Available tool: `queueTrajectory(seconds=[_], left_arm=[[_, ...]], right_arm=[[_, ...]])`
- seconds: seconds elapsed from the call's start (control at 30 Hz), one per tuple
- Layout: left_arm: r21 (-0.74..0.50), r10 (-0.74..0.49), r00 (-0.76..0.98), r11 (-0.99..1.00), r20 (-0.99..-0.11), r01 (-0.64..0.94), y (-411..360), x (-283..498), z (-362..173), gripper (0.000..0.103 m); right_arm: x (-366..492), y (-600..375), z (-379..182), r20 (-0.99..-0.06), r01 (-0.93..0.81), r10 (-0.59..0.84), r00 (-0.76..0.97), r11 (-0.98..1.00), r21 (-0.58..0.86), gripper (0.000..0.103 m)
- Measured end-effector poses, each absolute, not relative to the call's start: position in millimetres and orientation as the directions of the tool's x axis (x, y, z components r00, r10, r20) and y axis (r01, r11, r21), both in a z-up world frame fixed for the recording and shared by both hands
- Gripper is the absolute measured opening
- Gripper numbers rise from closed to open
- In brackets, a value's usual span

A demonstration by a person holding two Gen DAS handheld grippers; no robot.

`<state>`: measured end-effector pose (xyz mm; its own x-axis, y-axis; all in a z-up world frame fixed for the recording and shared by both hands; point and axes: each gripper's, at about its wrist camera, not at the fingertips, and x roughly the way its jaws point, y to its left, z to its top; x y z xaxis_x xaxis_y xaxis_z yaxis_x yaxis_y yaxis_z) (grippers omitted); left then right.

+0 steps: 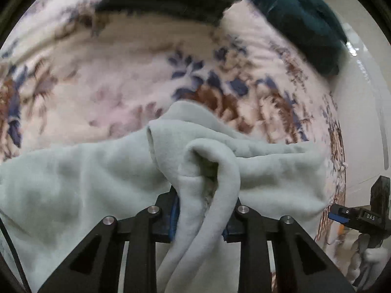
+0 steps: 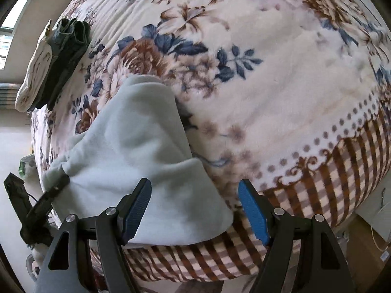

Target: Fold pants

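The bed (image 2: pixel 281 78) carries a big plush blanket (image 1: pixel 102 92) with brown and blue flowers, and its checked border hangs over the near edge in your right wrist view. On this blanket lie the pale grey-green fleece pants (image 2: pixel 136 151), partly bunched, near the bed's edge. At the far side of the blanket you see a dark green folded garment (image 2: pixel 66 58) beside a cream one (image 2: pixel 36 73); they are well apart from the pants. In your left wrist view a dark teal cloth (image 1: pixel 300 22) rests at the upper right. Your left tongs (image 1: pixel 200 219) are closed on a thick fold of the pants, which rises between the blue pads. Your right tongs (image 2: pixel 195 210) stand wide open over the pants' corner and the checked border; the pads grip nothing.
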<state>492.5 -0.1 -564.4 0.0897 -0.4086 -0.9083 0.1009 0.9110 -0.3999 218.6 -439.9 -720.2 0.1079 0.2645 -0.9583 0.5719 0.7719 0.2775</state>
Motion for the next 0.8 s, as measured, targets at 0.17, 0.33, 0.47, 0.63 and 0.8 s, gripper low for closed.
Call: queueTrajectory(seconds=[0.17, 0.33, 0.47, 0.63, 0.8], left_arm=[[-0.519, -0.522, -0.051, 0.853, -0.851, -0.063, 33.4, 488.6, -594.6, 0.039], [-0.582, -0.600, -0.058, 0.792, -0.798, -0.181, 59.4, 460.6, -595.4, 0.050], [-0.562, -0.568, -0.033, 0.820, -0.822, -0.111, 41.9, 441.2, -588.4, 0.018], [-0.637, -0.658, 0.008, 0.727, -0.753, -0.256, 59.7, 423.1, -559.5, 0.018], [-0.515, -0.554, -0.051, 0.800, -0.831, -0.309, 75.8, 411.0, -591.8, 0.020]], right_arm=[[242.0, -429.1, -717.5, -0.947, 0.548, 0.295, 0.125, 0.775, 0.314, 0.076], [259.5, -417.6, -717.6, -0.939, 0.486, 0.330, 0.098, 0.807, 0.335, 0.076], [250.5, -413.9, -728.4, -0.943, 0.483, 0.328, 0.048, 0.819, 0.309, 0.076], [236.6, -418.5, -732.3, -0.942, 0.507, 0.333, 0.047, 0.804, 0.310, 0.076], [237.3, -416.2, -731.9, -0.942, 0.481, 0.334, 0.023, 0.822, 0.304, 0.076]])
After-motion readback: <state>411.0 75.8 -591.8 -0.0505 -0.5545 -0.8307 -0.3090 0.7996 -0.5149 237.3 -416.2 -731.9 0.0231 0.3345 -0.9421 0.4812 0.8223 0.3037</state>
